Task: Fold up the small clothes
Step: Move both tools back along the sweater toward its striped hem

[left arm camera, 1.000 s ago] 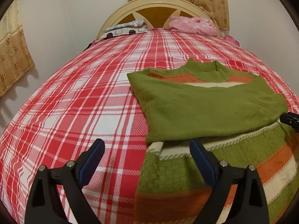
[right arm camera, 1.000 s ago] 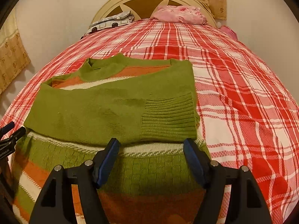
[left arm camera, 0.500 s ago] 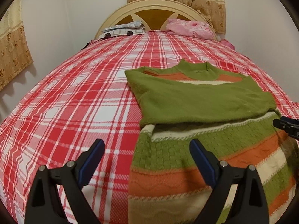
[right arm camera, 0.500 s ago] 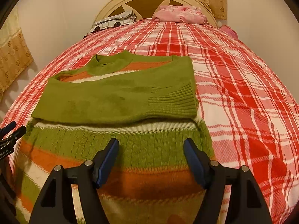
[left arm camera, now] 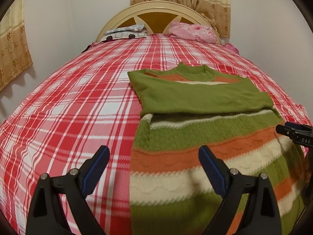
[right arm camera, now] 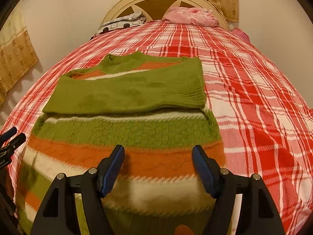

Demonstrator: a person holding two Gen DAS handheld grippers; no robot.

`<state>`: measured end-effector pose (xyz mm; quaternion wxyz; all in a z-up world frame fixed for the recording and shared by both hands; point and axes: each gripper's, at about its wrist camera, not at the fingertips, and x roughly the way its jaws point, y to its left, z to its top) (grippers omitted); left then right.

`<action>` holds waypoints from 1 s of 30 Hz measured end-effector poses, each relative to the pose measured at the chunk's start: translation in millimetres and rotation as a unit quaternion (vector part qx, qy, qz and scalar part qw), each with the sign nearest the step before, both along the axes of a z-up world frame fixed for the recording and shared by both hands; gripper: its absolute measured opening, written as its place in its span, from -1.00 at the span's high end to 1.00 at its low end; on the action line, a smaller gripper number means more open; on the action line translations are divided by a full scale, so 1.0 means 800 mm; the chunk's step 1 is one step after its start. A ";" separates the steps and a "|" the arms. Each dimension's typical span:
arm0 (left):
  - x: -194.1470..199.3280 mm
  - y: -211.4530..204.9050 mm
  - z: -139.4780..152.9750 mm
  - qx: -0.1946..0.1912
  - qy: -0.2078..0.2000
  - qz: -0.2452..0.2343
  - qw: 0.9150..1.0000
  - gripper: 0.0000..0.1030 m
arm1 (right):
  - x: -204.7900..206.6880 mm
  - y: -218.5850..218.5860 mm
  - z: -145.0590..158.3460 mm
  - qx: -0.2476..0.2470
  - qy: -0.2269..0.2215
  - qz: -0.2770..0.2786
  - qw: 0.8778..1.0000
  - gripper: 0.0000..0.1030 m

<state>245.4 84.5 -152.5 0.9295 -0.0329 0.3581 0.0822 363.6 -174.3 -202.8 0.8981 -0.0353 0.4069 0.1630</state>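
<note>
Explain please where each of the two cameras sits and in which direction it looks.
Left wrist: on the left gripper, over the sweater's left edge, facing the headboard; its own open fingers show, the right gripper's tip at right.
Right wrist: on the right gripper, above the sweater's right half, facing likewise; its open fingers show, the left gripper's tip at left.
Shared: sweater, plaid bed cover, headboard, pink bundle.

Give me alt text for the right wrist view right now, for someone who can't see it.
A green, orange and cream striped knit sweater lies flat on a red and white plaid bedspread, its green sleeves folded across the chest. The right claw hangs open above the lower stripes, holding nothing; the left claw shows at the left edge.
</note>
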 end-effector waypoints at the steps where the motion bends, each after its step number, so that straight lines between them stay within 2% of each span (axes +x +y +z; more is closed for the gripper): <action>1: -0.005 -0.001 0.000 -0.001 -0.001 0.001 1.000 -0.84 | -0.004 -0.001 0.000 0.000 0.001 0.001 1.000 -0.40; 30: -0.116 -0.033 -0.010 -0.015 0.005 -0.013 1.000 -0.84 | -0.130 -0.020 -0.009 0.017 0.003 0.017 1.000 -0.41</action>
